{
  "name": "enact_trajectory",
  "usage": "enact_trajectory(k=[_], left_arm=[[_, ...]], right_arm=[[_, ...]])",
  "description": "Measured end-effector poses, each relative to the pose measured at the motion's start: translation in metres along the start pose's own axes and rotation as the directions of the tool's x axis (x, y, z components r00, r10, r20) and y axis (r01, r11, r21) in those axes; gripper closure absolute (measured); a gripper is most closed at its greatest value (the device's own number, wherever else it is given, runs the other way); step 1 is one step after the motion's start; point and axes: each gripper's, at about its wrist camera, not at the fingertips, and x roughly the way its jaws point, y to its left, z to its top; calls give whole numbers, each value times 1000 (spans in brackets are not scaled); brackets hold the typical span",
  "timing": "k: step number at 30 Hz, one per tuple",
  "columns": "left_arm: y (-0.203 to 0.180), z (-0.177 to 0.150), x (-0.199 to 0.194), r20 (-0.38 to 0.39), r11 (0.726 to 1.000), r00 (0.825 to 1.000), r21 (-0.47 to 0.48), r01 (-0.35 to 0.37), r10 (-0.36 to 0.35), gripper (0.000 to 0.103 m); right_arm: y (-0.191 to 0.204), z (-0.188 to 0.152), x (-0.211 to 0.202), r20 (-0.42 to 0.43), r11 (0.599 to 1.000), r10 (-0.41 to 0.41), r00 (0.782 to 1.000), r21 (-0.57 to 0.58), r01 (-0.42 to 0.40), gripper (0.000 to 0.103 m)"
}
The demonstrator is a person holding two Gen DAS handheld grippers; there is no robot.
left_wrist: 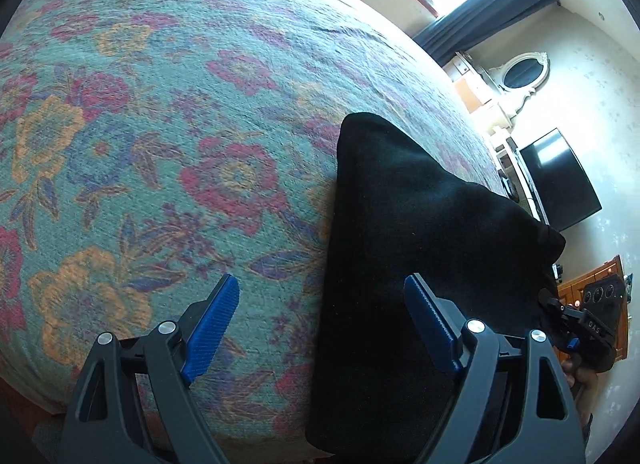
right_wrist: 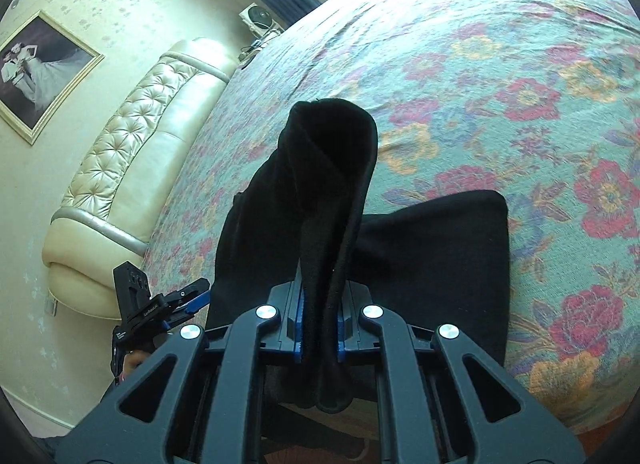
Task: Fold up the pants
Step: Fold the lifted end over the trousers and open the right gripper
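Lying on the bed [left_wrist: 160, 104], the black pants [left_wrist: 400, 244] are resting on a floral bedspread [right_wrist: 520, 84] patterned in teal, red and orange. In the left wrist view, the left hand-held gripper [left_wrist: 322, 304] is hovering with its jaws spread wide and nothing between them; one blue fingertip [left_wrist: 218, 312] is showing over the bare bedspread, the other over the dark cloth. The pants are sitting toward the near edge of the bed, with one corner pointing up toward the middle of the mattress. At the right border of that view, the right hand-held gripper [left_wrist: 560, 320] is appearing small against the far edge of the fabric.

In the right wrist view, the right hand-held gripper [right_wrist: 320, 324] is clamping tight on a bunched fold of the pants [right_wrist: 332, 168], and the cloth is rising from between the blue pads in a tall, draped ridge. A flatter part of the garment is spreading on the bedspread to the right of that ridge. The left hand-held gripper [right_wrist: 192, 298] is showing at the lower left, just beside the cloth's left edge. Beyond the bed, a cream tufted headboard [right_wrist: 132, 152] is curving along the wall under a framed photograph [right_wrist: 40, 72], and a dark television [left_wrist: 560, 180] is standing against the opposite wall.
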Motion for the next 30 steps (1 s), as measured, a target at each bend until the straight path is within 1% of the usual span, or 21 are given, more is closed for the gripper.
enact_trajectory(k=[8, 12, 16, 19, 20, 21, 22, 26, 30], left_arm=[[-18, -11, 16, -28, 1000, 1000, 31, 3, -2, 20], [-19, -17, 22, -40, 1000, 999, 18, 2, -1, 19], [-18, -21, 24, -38, 1000, 999, 17, -5, 6, 19], [-18, -23, 23, -34, 1000, 999, 17, -4, 5, 18], [-18, -23, 23, -34, 1000, 999, 19, -6, 6, 18], [-18, -24, 24, -35, 1000, 999, 23, -7, 8, 18], [-18, -23, 24, -35, 1000, 999, 25, -8, 9, 18], [-17, -26, 24, -33, 999, 999, 32, -6, 7, 18], [-19, -27, 23, -36, 999, 999, 39, -5, 6, 18]], right_arm=[[-48, -9, -1, -20, 995, -53, 998, 81, 54, 93], [-63, -10, 2, -29, 991, -54, 998, 122, 58, 93], [-74, -12, 6, -52, 985, -27, 998, 170, 35, 90], [-74, -14, 2, -60, 981, -14, 998, 190, 25, 79], [-74, -15, 0, -61, 981, -8, 998, 194, 20, 72], [-74, -16, -2, -61, 982, -12, 998, 187, 23, 68], [-72, -17, -5, -63, 985, -23, 998, 170, 33, 67], [-64, -23, -6, -84, 992, -107, 991, 65, 113, 66], [-70, -29, -1, -98, 992, -110, 989, 57, 116, 66]])
